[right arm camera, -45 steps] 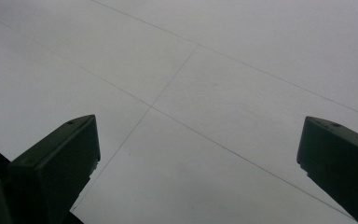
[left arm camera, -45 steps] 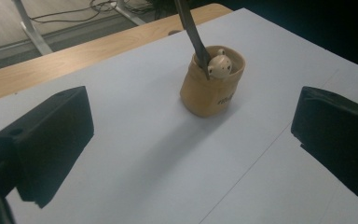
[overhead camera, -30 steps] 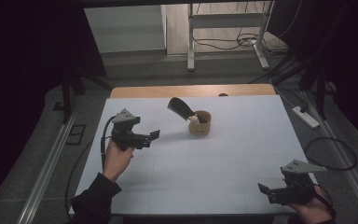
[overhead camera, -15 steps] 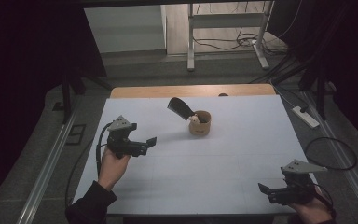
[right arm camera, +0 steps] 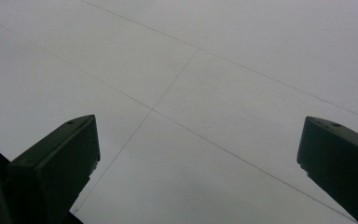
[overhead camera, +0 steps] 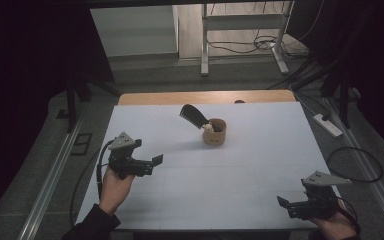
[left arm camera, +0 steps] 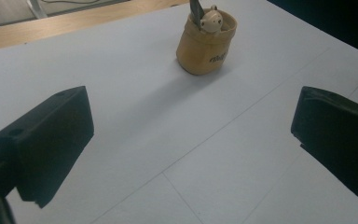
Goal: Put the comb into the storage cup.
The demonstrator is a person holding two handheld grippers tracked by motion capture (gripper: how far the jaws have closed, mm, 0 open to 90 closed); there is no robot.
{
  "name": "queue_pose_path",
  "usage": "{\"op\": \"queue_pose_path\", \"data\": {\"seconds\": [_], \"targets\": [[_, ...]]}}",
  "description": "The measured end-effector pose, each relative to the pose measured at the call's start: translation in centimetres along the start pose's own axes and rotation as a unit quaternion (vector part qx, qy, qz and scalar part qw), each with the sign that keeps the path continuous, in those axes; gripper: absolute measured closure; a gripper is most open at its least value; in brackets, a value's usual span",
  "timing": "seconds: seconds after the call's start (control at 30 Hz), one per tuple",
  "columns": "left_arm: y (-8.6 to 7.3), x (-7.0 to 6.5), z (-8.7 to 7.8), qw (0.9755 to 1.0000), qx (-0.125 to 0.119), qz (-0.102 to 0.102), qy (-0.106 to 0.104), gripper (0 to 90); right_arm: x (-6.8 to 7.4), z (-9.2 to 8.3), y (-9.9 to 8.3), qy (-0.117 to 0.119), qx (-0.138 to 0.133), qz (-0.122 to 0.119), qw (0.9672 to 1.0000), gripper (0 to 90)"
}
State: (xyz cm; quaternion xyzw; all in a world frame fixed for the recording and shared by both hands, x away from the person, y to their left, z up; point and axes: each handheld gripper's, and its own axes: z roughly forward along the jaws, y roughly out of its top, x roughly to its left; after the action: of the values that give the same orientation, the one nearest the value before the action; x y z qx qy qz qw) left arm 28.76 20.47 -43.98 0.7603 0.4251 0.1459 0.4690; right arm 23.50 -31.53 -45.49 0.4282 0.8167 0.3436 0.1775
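Cup (overhead camera: 214, 131) of tan wood stands upright on the white table (overhead camera: 240, 195), toward the far middle, just short of the bare wooden strip (overhead camera: 200, 97) along the far edge. From where I stand the table is the biggest thing here, its white top crossed by thin seams that meet in a corner under the right gripper. The left gripper (overhead camera: 152, 165) hangs over the near left part of the table, held up in a hand (overhead camera: 114, 184) with a dark sleeve, its grey plate on top and a cable looping down beside it. Its jaws stand wide apart with nothing between them, and they point toward the cup, which is well apart from them. The right gripper (overhead camera: 283, 206) sits low at the near right corner, jaws likewise spread wide over bare table, holding nothing. Next in size is the cup itself: a dark flat-bladed tool (overhead camera: 193, 116) leans out of it, tilted up and to the left, and beside that handle a small pale figure with a round head (left arm camera: 211, 19) peeks over the rim. There is dark lettering (left arm camera: 218, 58) low on the cup's side, seen in the left gripper view, but it is too small and blurred to read.
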Motion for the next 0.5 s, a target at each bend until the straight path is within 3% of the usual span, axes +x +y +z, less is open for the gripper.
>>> {"op": "queue_pose_path", "data": {"seconds": [0.5], "targets": [[-1.0, -0.5, -1.5, 0.9999, -0.002, -0.003, 0.010, 0.0, 0.2, 0.0, 0.0, -0.009, -0.002, -0.004, 1.0000, 0.0]]}}
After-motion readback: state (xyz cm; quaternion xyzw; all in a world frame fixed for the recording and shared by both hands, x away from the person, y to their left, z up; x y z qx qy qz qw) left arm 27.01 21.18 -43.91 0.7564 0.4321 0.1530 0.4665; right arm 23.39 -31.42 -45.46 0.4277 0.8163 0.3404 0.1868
